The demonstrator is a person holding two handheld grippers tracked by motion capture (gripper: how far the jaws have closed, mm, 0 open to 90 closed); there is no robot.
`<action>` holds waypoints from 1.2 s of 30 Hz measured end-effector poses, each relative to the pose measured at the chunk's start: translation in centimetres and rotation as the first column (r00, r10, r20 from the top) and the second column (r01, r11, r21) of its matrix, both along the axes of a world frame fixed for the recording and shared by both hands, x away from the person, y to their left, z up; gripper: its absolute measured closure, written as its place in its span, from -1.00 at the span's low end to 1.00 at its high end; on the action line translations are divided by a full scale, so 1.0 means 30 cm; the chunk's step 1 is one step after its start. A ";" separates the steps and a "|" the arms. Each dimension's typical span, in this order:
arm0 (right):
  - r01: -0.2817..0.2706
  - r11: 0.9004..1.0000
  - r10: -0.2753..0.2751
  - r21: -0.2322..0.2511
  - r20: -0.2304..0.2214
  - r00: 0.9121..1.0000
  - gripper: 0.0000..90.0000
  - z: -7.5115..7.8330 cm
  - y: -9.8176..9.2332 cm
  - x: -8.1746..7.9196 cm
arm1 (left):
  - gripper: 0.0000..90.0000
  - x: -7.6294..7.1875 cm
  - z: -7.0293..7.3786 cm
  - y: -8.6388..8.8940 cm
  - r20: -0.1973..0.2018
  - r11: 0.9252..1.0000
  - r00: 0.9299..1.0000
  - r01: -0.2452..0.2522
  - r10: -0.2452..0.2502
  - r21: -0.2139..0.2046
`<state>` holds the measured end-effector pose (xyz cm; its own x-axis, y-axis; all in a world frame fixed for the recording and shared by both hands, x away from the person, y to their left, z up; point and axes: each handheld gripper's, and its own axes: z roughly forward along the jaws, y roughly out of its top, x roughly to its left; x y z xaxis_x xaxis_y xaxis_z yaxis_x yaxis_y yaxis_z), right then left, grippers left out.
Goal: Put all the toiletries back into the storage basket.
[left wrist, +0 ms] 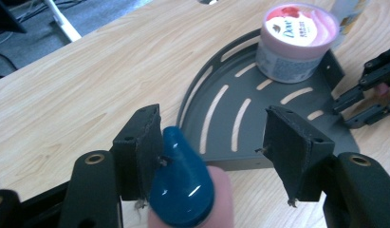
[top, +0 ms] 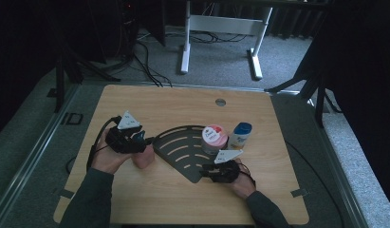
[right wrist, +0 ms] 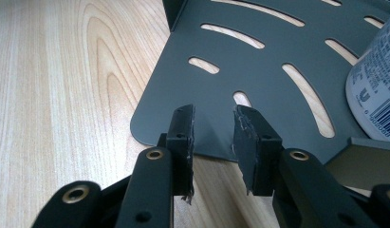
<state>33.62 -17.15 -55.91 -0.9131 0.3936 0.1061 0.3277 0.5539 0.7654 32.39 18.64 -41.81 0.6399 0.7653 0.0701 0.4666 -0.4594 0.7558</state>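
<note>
The pink bottle (left wrist: 209,199) with its glossy blue cap (left wrist: 181,183) lies between the jaws of the left gripper (left wrist: 211,152), the cap resting against the jaw on the left of the left gripper view while a clear gap separates it from the other jaw, so the jaws stand partly open around it without clamping. In the high view the bottle (top: 143,159) lies on the wooden table (top: 135,102) just left of the dark slotted corner shelf (top: 176,147), under the left gripper (top: 140,137). The right gripper (right wrist: 214,130) sits at the shelf's (right wrist: 259,61) near corner, its 2 jaws held narrow over the edge of the flat plate; I cannot tell whether they pinch it. On the shelf's far right corner stands 1 pink-lidded Dove jar (top: 214,137), and just beside it, off the shelf, a white bottle with a blue cap (top: 241,135).
</note>
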 end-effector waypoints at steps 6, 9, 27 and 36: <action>-0.001 1.000 0.001 0.000 0.002 1.000 0.52 0.000 0.000 0.000 | 0.06 0.012 -0.018 0.024 -0.024 1.000 1.000 -0.013 0.013 0.020; -0.002 1.000 0.002 -0.001 0.003 1.000 0.52 0.000 0.000 0.000 | 0.08 0.021 -0.034 0.038 -0.046 0.999 0.999 -0.018 0.019 0.030; -0.003 1.000 0.003 -0.002 0.004 1.000 0.51 0.000 0.000 0.000 | 0.25 0.053 -0.056 0.039 -0.118 1.000 0.993 -0.002 0.004 0.013; -0.003 1.000 0.003 -0.001 0.003 1.000 0.51 0.000 0.000 0.001 | 0.26 0.065 -0.056 0.032 -0.139 1.000 0.990 0.000 0.003 0.019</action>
